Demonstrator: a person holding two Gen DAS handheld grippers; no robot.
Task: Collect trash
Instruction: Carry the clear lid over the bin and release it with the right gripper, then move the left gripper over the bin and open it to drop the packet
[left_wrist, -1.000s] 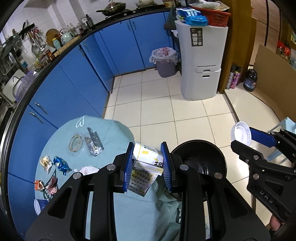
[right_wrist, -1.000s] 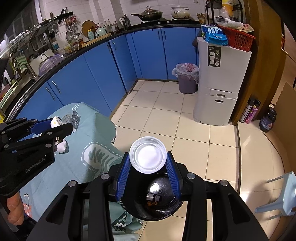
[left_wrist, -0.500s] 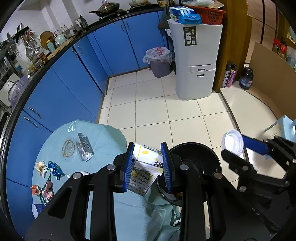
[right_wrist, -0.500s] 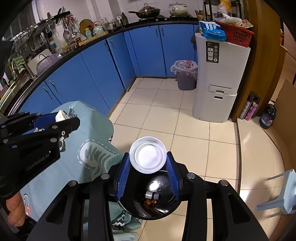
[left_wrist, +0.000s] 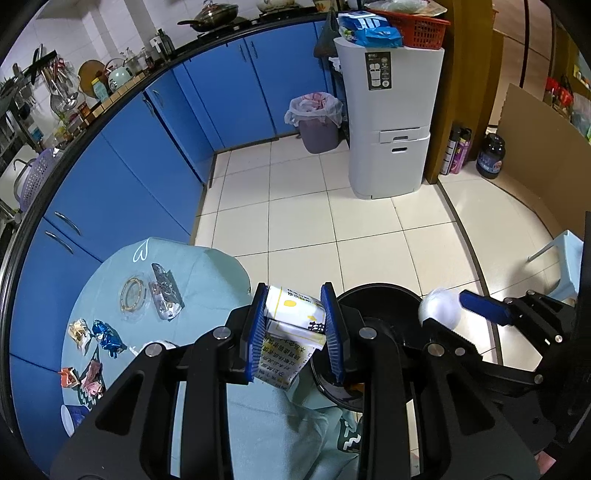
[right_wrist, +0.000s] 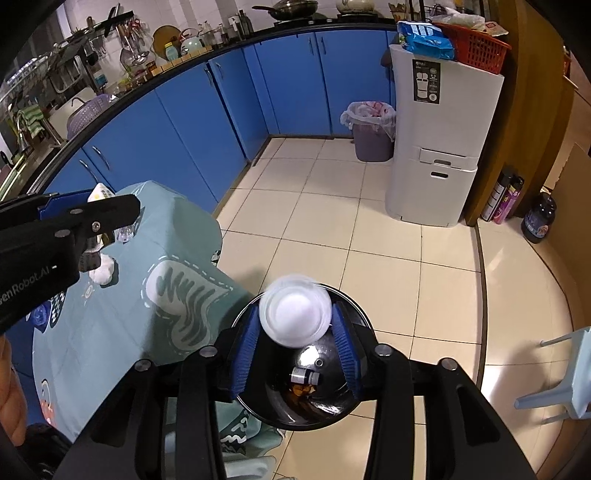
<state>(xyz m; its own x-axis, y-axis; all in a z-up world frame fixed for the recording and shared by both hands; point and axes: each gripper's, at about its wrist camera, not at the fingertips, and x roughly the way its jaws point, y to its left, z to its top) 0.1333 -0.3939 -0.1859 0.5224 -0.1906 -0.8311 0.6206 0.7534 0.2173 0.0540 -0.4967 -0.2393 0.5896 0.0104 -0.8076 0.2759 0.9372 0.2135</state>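
A: Where does the white cup (right_wrist: 294, 315) lie relative to the right gripper (right_wrist: 295, 345)?

B: Between its blue pads, which are opening and no longer press it; the black bin (right_wrist: 347, 410) sits directly below.

A: And the left gripper (left_wrist: 295, 332)?

B: Pinching the paper carton (left_wrist: 291, 328), beside the bin's rim over the teal tablecloth (left_wrist: 207, 269); likely next to drop.

Since a second ago the right gripper (right_wrist: 295, 343) has sunk closer over the black bin (right_wrist: 354, 406) and its jaws are opening, so the white plastic lid (right_wrist: 294, 314), clamped and sharp before, now shows blurred and loose between the parted pads.
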